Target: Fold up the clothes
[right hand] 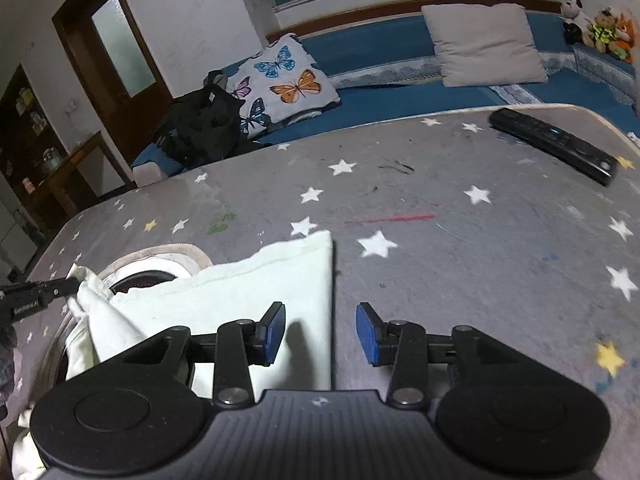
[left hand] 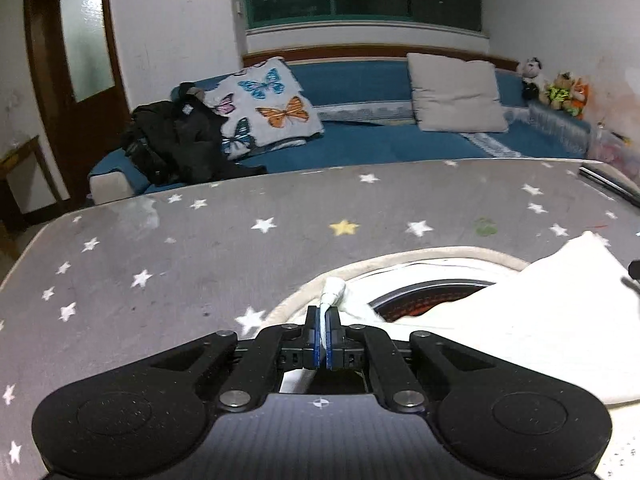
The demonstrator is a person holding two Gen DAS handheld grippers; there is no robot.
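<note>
A cream-white garment with a dark red print inside its neck opening lies on the grey star-patterned table cover. My left gripper is shut on a pinched fold of the garment at the collar edge. In the right wrist view the garment lies partly folded, its right edge straight. My right gripper is open and empty, just above the garment's right edge, left finger over cloth, right finger over bare table. The left gripper shows at the far left of that view, holding cloth.
A black remote control lies at the table's far right. Behind the table stands a blue sofa with a butterfly cushion, a beige cushion, dark clothes and plush toys. A brown door is at left.
</note>
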